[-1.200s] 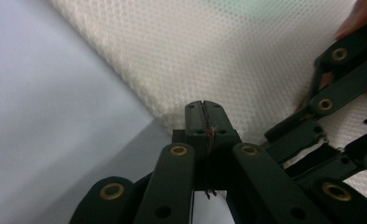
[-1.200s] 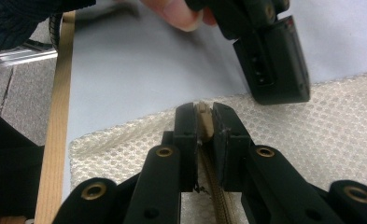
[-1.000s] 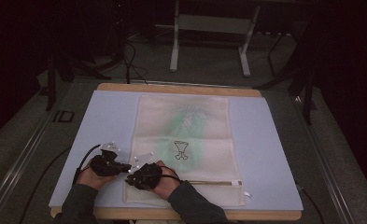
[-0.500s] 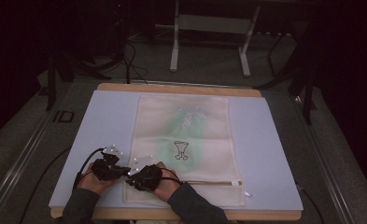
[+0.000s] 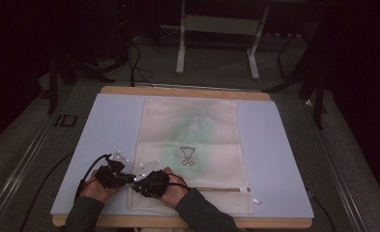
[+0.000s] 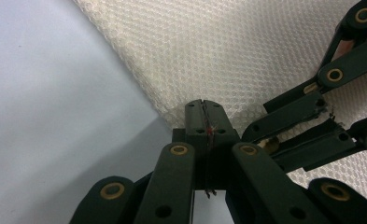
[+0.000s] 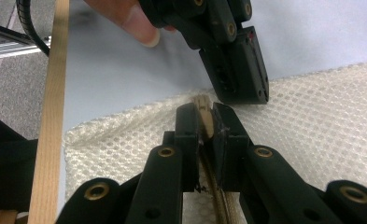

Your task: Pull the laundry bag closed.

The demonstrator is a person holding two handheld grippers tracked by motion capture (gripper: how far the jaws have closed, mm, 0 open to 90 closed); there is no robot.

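Observation:
A cream mesh bag (image 5: 192,145) with a green print lies flat on the blue mat, and a zipper (image 5: 221,189) runs along its near edge. Both grippers meet at the bag's near left corner. My left gripper (image 5: 125,178) is shut on the mesh edge (image 6: 181,88), jaws pressed together (image 6: 203,116). My right gripper (image 5: 140,185) is shut on the tan zipper end (image 7: 203,116), which shows between its jaws. The left gripper (image 7: 239,70) sits just beyond it, almost touching. The right gripper's linkage (image 6: 330,116) crosses the left gripper view at the right.
The blue mat (image 5: 110,125) covers a wooden table whose near edge (image 7: 52,116) runs close to the hands. A thumb (image 7: 130,18) rests on the mat by the left gripper. Cables (image 5: 88,171) trail off to the left. A metal stand (image 5: 216,38) is on the floor beyond.
The right gripper has edged slightly left toward the left one. The bag lies as before.

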